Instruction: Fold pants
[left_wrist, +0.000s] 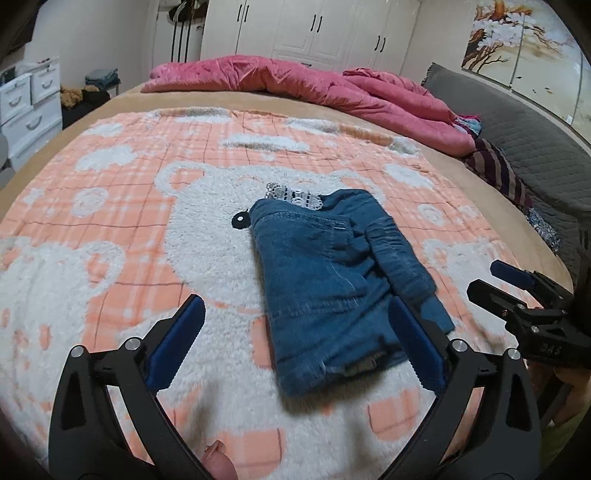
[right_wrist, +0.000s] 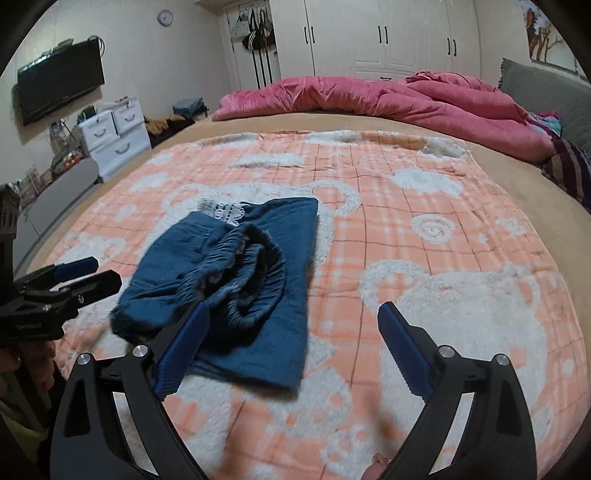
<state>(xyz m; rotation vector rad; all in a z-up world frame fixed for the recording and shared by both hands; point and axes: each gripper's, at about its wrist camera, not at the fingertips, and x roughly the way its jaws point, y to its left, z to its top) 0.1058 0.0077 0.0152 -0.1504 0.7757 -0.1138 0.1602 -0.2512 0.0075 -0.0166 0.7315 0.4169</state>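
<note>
While tilted downward, both tongs (left_wrist: 297, 341) agape.

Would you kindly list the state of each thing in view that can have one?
pants: folded into a compact bundle, lying on the blanket, held by neither gripper.
left gripper: open, nothing between its pads.
right gripper: open, nothing gripped.
blanket: spread flat over the bed.
pink duvet: bunched up at the far edge.
wardrobe doors: closed.
television: off.
</note>
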